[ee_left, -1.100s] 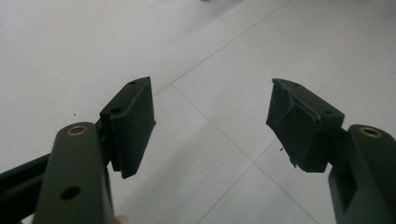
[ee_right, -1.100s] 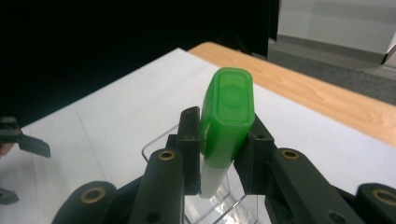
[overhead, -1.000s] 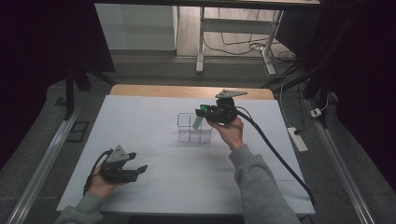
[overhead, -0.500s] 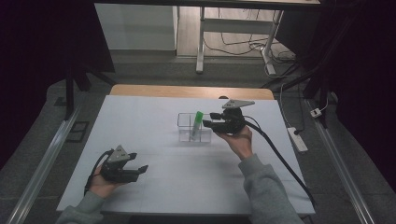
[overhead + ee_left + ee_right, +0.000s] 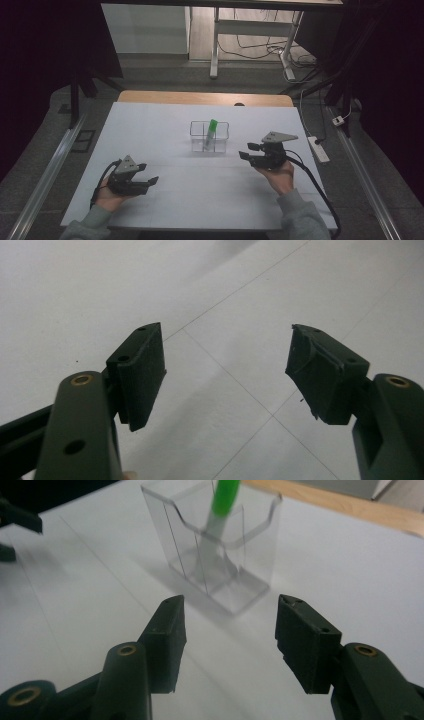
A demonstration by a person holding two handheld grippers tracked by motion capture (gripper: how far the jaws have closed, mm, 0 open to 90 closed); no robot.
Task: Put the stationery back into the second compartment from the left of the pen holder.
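The green-capped slender tube (image 5: 211, 131) stands tilted in the clear plastic divided holder (image 5: 209, 137) at bench centre, its long axis near upright, cap leaning toward 12 o'clock. It lies at 10 o'clock from the right gripper (image 5: 249, 150), the nearer one, jaws released and empty. The left gripper (image 5: 146, 173), also released, rests at 7 o'clock on the white bench (image 5: 150, 125); the dim room (image 5: 45, 45) surrounds.

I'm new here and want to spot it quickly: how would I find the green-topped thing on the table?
Look at the white table; near its middle, toward the far edge, stands a clear plastic holder. The green-capped tube leans inside it, the one brightly coloured thing among white, clear and black.
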